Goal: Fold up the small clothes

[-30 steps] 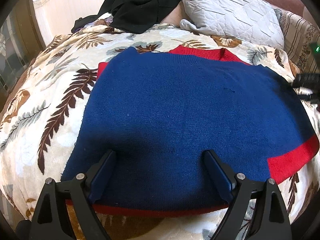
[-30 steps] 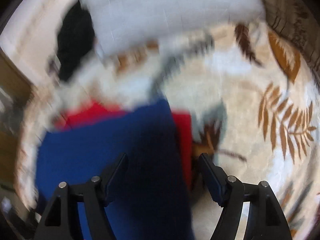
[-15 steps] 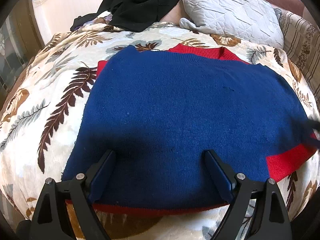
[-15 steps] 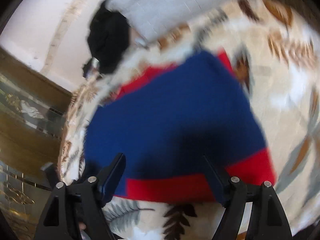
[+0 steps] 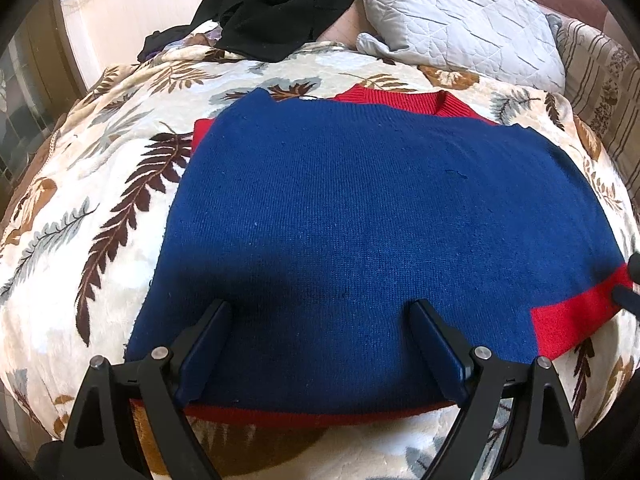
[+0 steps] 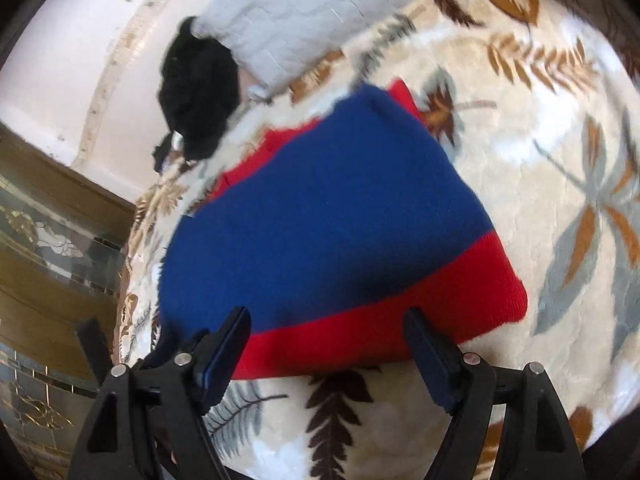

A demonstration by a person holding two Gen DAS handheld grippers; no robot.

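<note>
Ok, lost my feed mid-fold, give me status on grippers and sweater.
Left gripper open over near hem. Right gripper open, jaws just widened, nothing gripped, at red cuff. Blue sweater flat on leaf blanket. Nothing in the way.

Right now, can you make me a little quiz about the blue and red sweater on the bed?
1. True or false: the sweater lies spread flat on the leafy blanket.
2. What colour is the clothes pile beside the grey pillow? A black, B yellow, C pink.
3. Fill in: the right gripper is open over the sweater's ____ band.

Key: 1 true; 2 A; 3 red.
</note>
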